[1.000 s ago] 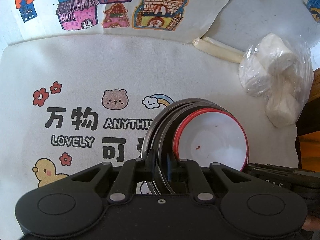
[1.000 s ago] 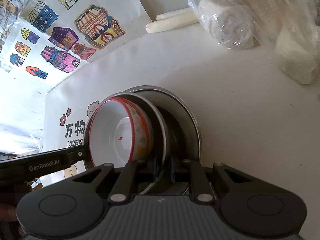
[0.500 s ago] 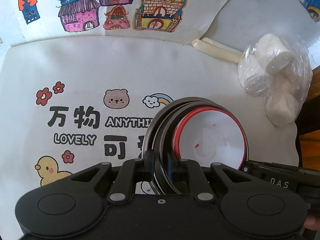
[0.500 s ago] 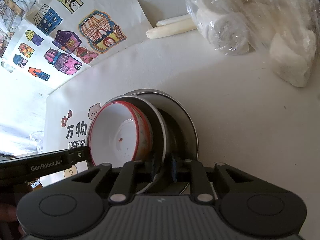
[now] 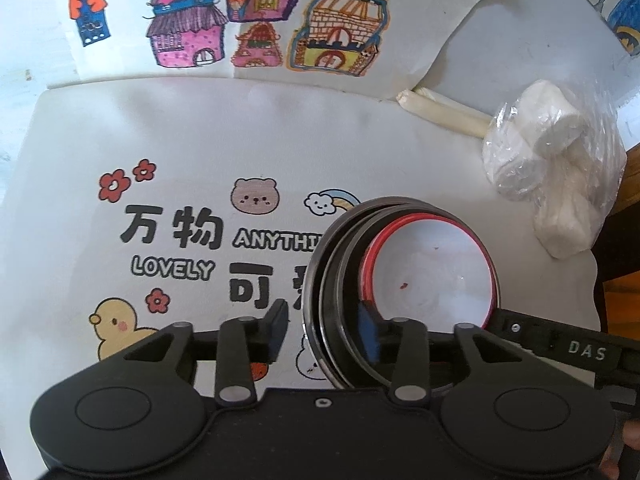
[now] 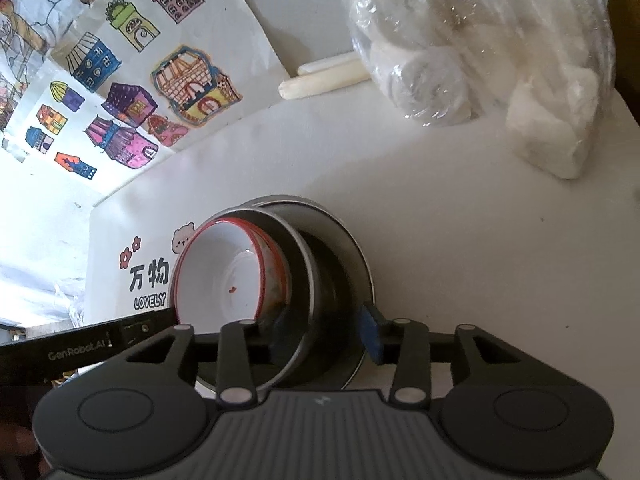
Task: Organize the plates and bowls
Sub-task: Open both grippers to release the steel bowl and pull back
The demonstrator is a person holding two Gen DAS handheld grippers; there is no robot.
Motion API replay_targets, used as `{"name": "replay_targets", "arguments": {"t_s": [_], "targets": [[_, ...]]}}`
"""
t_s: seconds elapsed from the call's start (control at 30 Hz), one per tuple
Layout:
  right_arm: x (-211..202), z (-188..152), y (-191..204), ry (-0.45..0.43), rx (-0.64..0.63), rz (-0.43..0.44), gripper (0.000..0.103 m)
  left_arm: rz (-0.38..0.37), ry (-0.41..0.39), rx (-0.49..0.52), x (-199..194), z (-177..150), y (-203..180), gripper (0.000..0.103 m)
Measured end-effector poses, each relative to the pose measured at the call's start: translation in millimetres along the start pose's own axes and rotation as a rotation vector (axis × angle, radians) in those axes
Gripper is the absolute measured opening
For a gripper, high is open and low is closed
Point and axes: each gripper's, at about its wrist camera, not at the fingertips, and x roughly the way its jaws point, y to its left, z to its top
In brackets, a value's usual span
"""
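1. red-rimmed bowl [image 5: 432,268] sits nested inside two metal bowls [image 6: 336,240] on the printed mat [image 5: 200,140], toward its right edge.
2. left gripper [image 5: 324,332] and right gripper [image 6: 320,332] both stand spread, straddling the stack's rims.
3. bagged white rolls [image 5: 556,168] lie beyond, at the mat's far right corner.

Left gripper [image 5: 322,330]: matte black body, two round bosses, silver pivot screws, blue pads [image 5: 369,334]. Right gripper [image 6: 320,330]: same build, ribbed grey top plate; white "DAS" and "GenRobot.AI" lettering on side bars.

Left gripper [image 5: 322,330] jaws spread wide; right gripper [image 6: 322,330] jaws likewise parted, level.
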Motion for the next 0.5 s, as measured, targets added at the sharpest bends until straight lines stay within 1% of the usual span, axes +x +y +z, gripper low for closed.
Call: {"name": "replay_targets", "arguments": {"t_s": [0.03,0.07,0.1,0.17,0.23,0.3,0.33,0.4,0.43,0.47,0.5], "targets": [[-2,-1,-1,-0.004,0.004,0.005,0.046,0.005,-0.005,-0.001,-2,-1,0,0.05],[-4,-1,-2,-0.007,0.006,0.007,0.052,0.011,-0.009,-0.001,-3,-1,1,0.053],[-5,-2,-2,-0.013,0.005,-0.005,0.062,0.016,-0.014,0.001,-5,-2,1,0.055],[-9,-4,-4,-0.034,0.002,-0.015,0.066,0.019,-0.024,0.003,-8,-4,1,0.065],[-12,-5,-7,-0.045,0.017,-0.008,0.068,0.032,-0.038,0.012,-11,-6,0,0.071],[-17,-8,-8,-0.064,0.022,-0.003,0.076,0.045,-0.047,0.022,-14,-8,-2,0.077],[-20,-10,-7,-0.073,0.022,0.001,0.078,0.05,-0.053,0.025,-16,-8,-3,0.081],[-27,-13,-4,-0.092,0.012,0.004,0.088,0.05,-0.067,0.03,-20,-10,-5,0.085],[-31,-14,-2,-0.106,0.004,0.004,0.09,0.044,-0.074,0.031,-22,-12,-6,0.088],[-34,-15,0,-0.12,-0.004,0.004,0.096,0.037,-0.082,0.031,-24,-13,-6,0.091],[-39,-18,1,-0.136,-0.013,0.002,0.101,0.031,-0.092,0.033,-26,-15,-7,0.091]]}}
